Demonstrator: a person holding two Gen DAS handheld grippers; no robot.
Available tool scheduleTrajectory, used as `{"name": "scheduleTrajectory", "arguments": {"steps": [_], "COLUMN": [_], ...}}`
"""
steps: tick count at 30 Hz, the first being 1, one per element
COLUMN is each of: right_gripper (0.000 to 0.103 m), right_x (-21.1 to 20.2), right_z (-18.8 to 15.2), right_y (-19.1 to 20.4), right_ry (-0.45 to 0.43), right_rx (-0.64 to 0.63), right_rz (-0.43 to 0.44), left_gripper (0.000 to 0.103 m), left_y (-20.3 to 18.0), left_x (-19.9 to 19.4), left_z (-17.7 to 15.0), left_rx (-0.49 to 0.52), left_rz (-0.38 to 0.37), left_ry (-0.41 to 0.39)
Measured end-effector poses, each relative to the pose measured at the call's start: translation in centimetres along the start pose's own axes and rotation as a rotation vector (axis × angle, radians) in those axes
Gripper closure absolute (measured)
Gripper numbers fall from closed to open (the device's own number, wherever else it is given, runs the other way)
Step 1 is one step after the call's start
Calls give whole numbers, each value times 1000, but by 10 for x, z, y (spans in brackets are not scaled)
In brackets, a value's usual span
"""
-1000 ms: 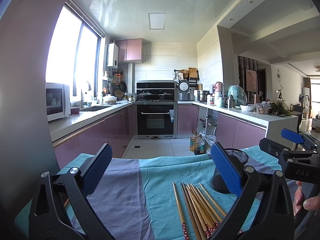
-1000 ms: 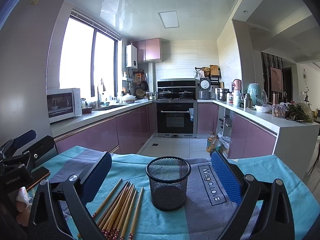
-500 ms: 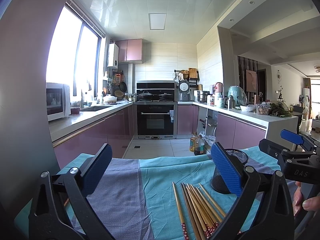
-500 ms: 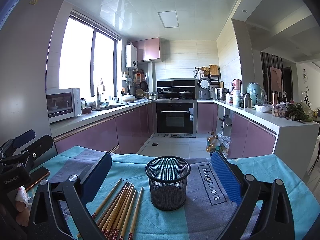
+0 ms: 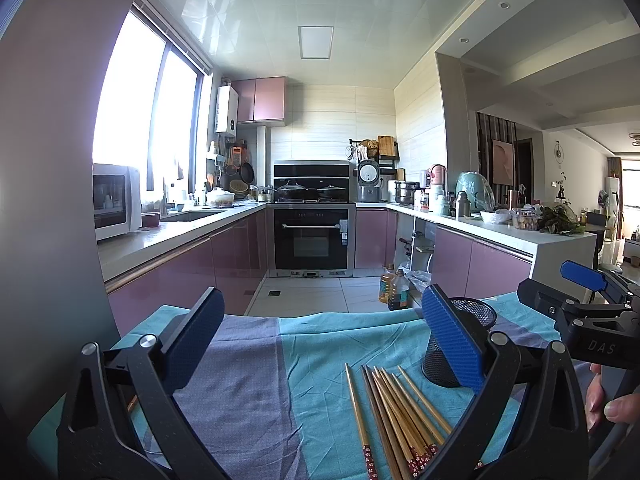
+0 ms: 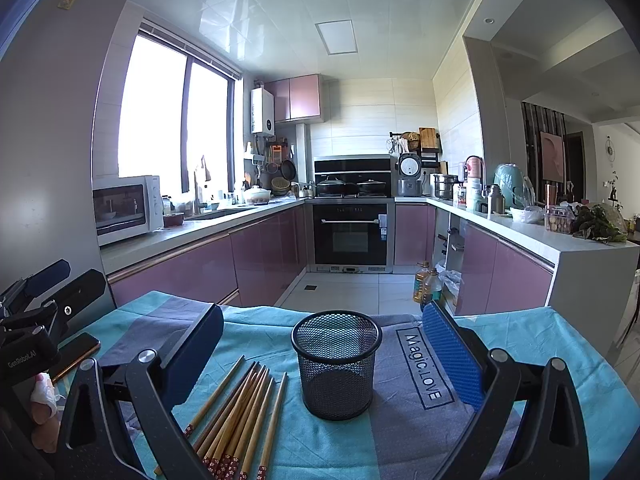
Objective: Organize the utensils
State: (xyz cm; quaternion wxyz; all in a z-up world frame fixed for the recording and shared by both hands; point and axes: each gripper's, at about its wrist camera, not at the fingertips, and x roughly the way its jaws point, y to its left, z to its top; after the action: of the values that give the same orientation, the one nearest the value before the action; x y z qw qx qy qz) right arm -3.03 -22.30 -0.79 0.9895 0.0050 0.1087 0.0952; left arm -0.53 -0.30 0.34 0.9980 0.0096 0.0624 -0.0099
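Hovering unchanged since a second ago, the left gripper (image 5: 320, 344) and right gripper (image 6: 320, 352) are staying released, grasping nothing. Chopsticks (image 6: 236, 412) are lying at eight o'clock beside the mesh holder (image 6: 335, 364); organizing is apparently not started.

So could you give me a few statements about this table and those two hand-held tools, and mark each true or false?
1. The chopsticks lie loose on the cloth. True.
2. The mesh cup already holds chopsticks. False: nothing shows inside it.
3. Both tools are open. True: the left tool and the right tool each hold nothing.
4. The cup lies on its side. False: it stands upright.
5. The chopsticks lie to the right of the cup in the right view. False: they lie to its left.
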Motion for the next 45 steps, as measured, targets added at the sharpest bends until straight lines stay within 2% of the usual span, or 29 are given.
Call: {"name": "scheduleTrajectory", "arguments": {"steps": [35, 40, 45], "right_gripper": [7, 7, 7], "right_x": [2, 12, 35], "right_z": [-5, -9, -28], "right_y": [1, 2, 9], "right_ry": [19, 92, 255], "right_rx": [5, -6, -35], "right_rz": [22, 65, 118], "left_gripper": [6, 6, 6], "left_y": [-1, -2, 0], "left_x": [4, 12, 33], "left_z": [-7, -9, -19], "left_rx": [0, 3, 27], "left_rz": [-8, -25, -44], "left_ry": [19, 55, 155]}}
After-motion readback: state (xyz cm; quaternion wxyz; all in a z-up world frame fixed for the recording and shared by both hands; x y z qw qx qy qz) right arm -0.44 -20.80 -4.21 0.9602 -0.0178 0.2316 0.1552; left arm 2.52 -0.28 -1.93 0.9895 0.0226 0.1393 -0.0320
